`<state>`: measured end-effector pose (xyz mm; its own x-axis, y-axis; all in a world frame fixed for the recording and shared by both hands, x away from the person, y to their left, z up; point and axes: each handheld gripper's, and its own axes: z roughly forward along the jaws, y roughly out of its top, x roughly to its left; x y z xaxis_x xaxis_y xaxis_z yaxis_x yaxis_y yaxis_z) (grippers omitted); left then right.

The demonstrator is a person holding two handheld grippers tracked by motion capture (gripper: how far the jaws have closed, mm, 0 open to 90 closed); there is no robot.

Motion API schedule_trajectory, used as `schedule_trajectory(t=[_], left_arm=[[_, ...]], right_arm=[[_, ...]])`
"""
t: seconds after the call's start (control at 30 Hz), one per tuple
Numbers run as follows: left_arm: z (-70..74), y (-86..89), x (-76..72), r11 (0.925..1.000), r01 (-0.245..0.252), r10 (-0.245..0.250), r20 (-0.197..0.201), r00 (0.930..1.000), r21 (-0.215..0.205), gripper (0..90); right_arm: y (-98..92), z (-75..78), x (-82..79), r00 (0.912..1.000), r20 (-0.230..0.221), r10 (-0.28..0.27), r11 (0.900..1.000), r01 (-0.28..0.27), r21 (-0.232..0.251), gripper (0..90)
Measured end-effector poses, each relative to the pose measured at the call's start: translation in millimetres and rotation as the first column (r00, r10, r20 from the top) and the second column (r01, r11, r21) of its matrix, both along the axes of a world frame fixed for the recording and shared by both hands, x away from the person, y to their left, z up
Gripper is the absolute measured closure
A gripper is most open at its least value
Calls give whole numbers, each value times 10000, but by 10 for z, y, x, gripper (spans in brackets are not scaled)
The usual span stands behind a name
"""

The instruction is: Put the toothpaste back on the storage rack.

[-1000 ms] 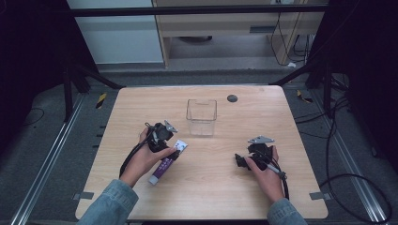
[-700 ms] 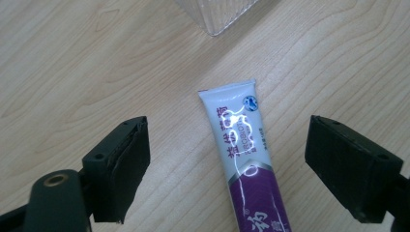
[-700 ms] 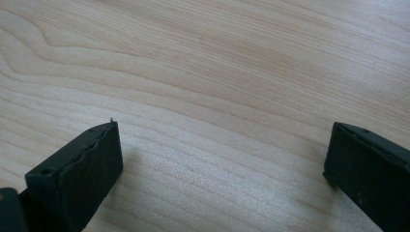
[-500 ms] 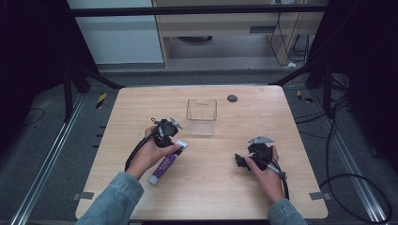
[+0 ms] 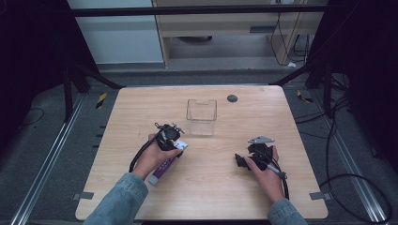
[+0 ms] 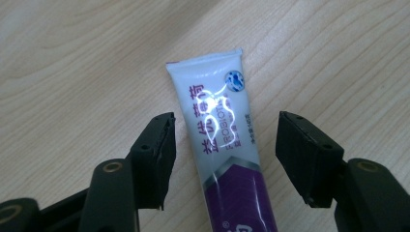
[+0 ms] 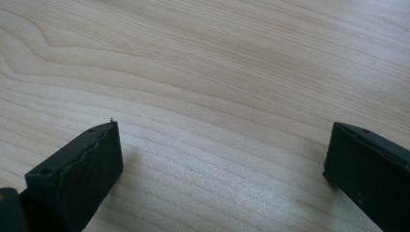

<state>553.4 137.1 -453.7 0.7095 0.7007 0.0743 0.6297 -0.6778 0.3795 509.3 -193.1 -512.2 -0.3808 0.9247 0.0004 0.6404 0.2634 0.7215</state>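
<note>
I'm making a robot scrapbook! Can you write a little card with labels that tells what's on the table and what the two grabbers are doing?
Table: light wooden table
Main thing: white and purple tube, lying flat
Left gripper: over the tube, fingers either side of it, not yet touching; they have just been closing
Right gripper: open above bare wood, nothing between its fingers
Container: clear plastic box, past the tube, upright
Other: small dark round spot near the far edge
</note>
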Motion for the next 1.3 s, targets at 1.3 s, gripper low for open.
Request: schedule_trajectory(t=[1.3], left_arm=[[-149, 77, 42, 9991, -388, 374, -778, 9963, -157, 505]], right_arm=[[-2, 1, -7, 10000, -12, 43, 10000, -43, 27, 4]])
